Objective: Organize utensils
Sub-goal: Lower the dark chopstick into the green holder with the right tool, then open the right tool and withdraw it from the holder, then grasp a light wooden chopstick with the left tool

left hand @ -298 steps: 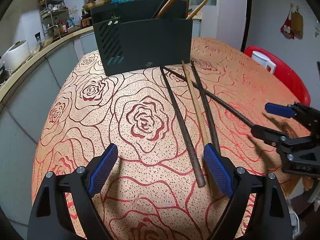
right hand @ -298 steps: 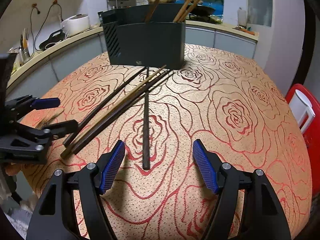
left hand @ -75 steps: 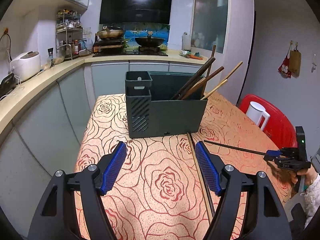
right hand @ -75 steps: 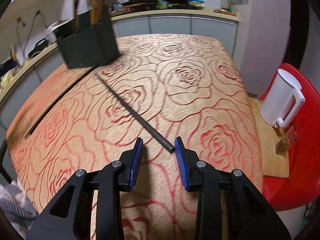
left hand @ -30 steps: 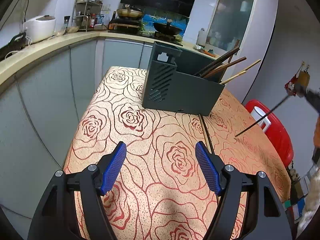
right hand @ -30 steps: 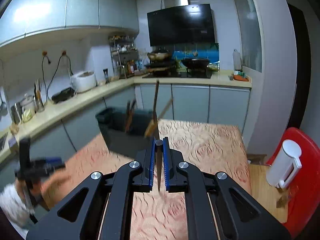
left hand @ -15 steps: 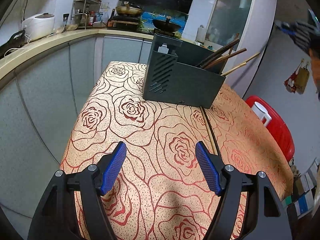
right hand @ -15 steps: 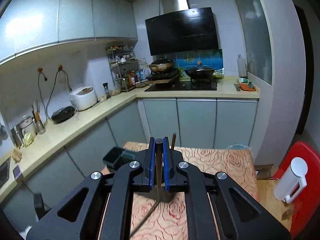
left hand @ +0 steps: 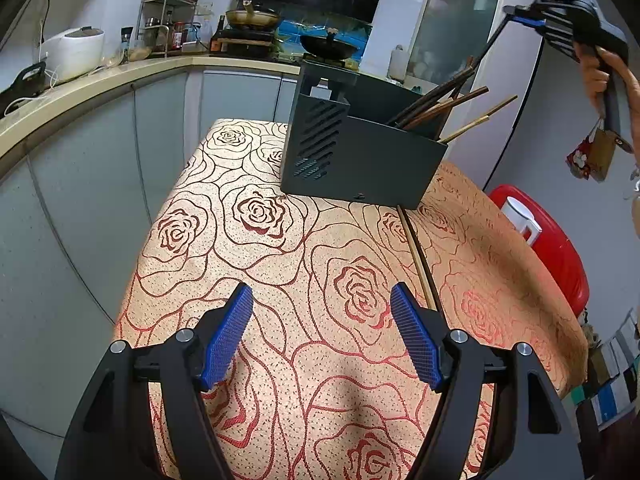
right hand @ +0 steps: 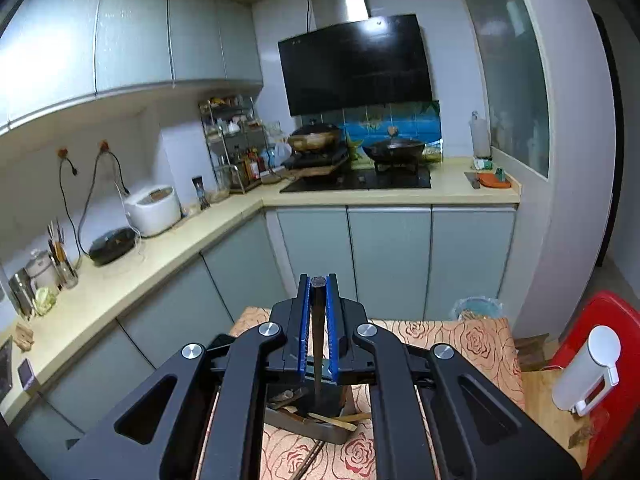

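Lifting clear of the table, the right gripper [right hand: 318, 328] had carried its clamped dark chopstick [right hand: 319, 340] above the black holder [left hand: 360, 156], ready to drop in; the left gripper [left hand: 322, 336] hung apart, empty, before the holder.

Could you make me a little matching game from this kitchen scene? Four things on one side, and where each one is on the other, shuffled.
Things:
1. dark chopstick
2. utensil holder
3. white jug
4. rice cooker

Places:
A. on the counter, by the wall
B. on the red stool
C. clamped upright in the right gripper
D. standing on the rose-patterned tablecloth

Pairs: 1-C, 2-D, 3-B, 4-A
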Available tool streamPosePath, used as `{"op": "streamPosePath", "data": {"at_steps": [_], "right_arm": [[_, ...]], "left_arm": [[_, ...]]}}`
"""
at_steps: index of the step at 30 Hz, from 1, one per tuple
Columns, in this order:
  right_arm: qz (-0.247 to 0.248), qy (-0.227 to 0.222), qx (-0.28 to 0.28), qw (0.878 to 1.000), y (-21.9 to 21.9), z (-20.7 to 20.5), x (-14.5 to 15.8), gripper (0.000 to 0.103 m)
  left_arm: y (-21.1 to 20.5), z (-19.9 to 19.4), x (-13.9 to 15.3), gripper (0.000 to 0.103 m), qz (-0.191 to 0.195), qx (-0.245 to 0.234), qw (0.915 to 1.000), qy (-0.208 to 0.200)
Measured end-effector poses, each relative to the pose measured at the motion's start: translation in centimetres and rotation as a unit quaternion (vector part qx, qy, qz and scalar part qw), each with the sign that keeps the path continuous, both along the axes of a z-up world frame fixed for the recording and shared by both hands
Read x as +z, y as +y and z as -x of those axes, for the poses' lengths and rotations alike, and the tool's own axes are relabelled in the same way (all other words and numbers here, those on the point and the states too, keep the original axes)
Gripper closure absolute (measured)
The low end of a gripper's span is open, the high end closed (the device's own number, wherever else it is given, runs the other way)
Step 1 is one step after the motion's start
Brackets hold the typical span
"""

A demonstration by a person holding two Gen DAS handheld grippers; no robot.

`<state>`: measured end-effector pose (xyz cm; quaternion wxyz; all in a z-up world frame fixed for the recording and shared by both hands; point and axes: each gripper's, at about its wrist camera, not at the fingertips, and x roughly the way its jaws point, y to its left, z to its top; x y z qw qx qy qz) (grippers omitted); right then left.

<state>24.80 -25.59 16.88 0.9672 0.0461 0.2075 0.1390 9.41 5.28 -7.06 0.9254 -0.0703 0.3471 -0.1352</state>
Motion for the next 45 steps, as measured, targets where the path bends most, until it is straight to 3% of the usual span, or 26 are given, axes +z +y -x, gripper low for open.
{"op": "streamPosePath", "data": {"at_steps": [6,9,11,13,21,25,37,45], "right_arm": [[0.01,0.039,-0.004,0.999,0.7,-1.8,-2.8,0.095],[0.01,0.05,-0.002,0.999,0.9,-2.0,-3.7,0.089],[0.013,0.046,-0.007,0.999,0.9,-1.8,-3.9,0.063],[0.018,0.033,-0.017,0.999,0.9,-0.9,-3.8,0.053],[0.05,-0.01,-0.018,0.999,0.2,3.1,-3.4,0.053],[0.048,-0.018,-0.016,0.999,-0.6,5.8,-4.7,0.053],[0.014,0.077,-0.008,0.997,-1.6,12.1,-18.5,0.053],[0.025,0.111,-0.015,0.993,-1.2,14.7,-23.4,0.053]], "left_arm": [[-0.2,0.1,0.0,0.034,-0.003,-0.001,1.0,-0.001],[-0.2,0.0,-0.1,0.034,-0.004,0.001,1.0,0.0],[-0.1,0.0,-0.1,0.034,-0.004,0.001,1.0,0.0],[-0.2,0.0,-0.1,0.034,-0.005,0.001,1.0,0.0],[-0.5,0.1,-0.2,0.034,-0.012,0.002,0.9999,-0.003],[-0.8,0.3,-0.2,0.034,-0.02,0.0,0.9998,-0.005],[-3.3,0.8,-1.4,0.034,-0.048,-0.034,0.9982,0.002],[-6.6,2.8,-2.9,0.034,-0.057,-0.095,0.9936,0.022]]}}
